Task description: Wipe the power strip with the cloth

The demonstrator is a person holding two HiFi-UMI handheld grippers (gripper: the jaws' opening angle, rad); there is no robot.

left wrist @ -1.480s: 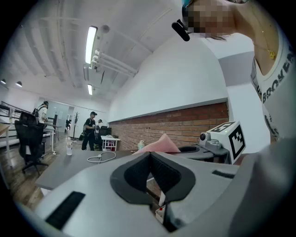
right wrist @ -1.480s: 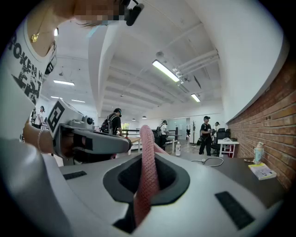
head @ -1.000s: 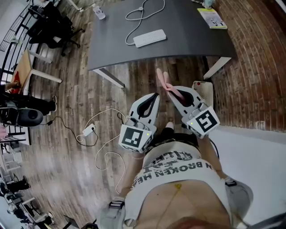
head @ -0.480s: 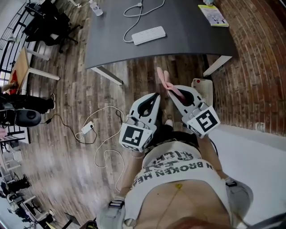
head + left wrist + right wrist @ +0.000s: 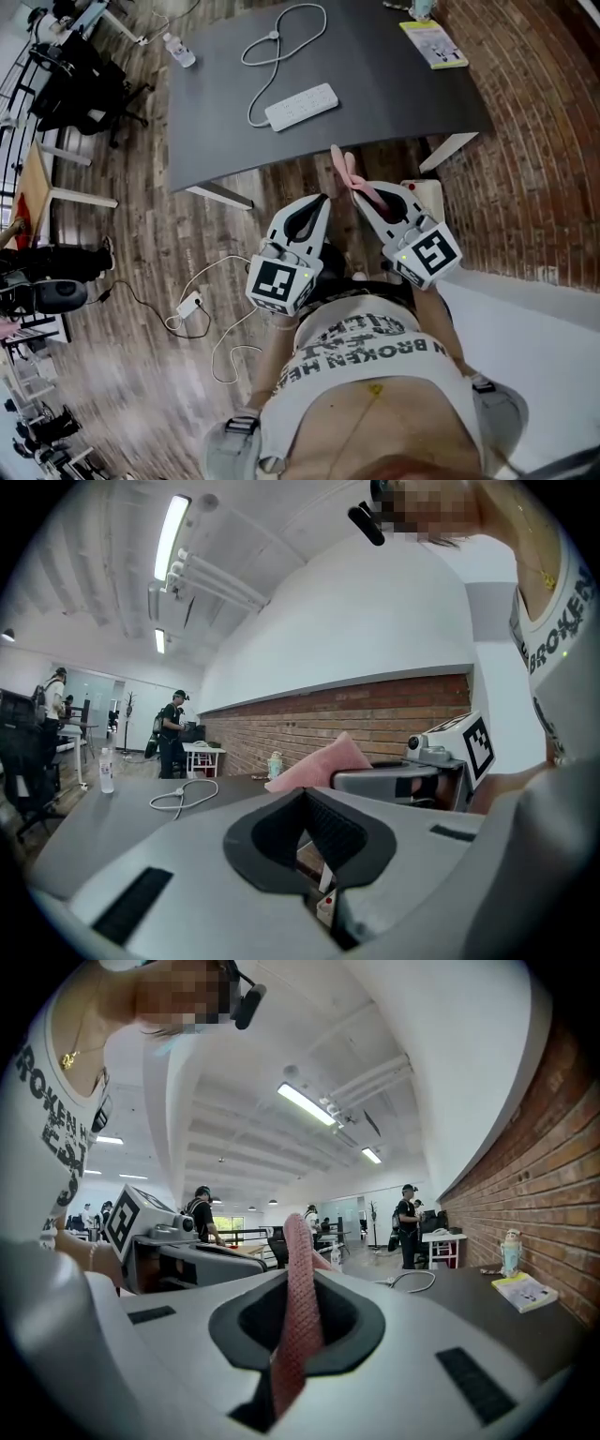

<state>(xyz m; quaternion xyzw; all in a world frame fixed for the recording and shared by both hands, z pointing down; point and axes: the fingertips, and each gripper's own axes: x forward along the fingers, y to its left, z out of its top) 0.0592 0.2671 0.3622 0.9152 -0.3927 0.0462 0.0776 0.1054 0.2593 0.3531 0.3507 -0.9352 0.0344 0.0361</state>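
A white power strip (image 5: 301, 106) with a looped white cord (image 5: 281, 37) lies on the dark grey table (image 5: 394, 89) ahead of me. My right gripper (image 5: 359, 190) is shut on a pink cloth (image 5: 345, 172) that sticks out past its tips, short of the table's near edge. In the right gripper view the pink cloth (image 5: 298, 1307) stands up between the jaws. My left gripper (image 5: 323, 203) is shut and holds nothing; it hangs beside the right one over the floor. The left gripper view shows the pink cloth (image 5: 314, 769) to its right and the cord (image 5: 184, 795) on the table.
A yellow-green booklet (image 5: 430, 43) lies at the table's far right, a clear bottle (image 5: 178, 51) at its far left. A brick wall (image 5: 525, 141) runs along the right. On the wooden floor lie a white adapter and cable (image 5: 190, 305); black chairs (image 5: 75, 75) stand at left. People stand far off.
Both grippers have moved forward toward the table together, so the table and power strip now lie nearer to them. The cloth stays held in the right gripper.
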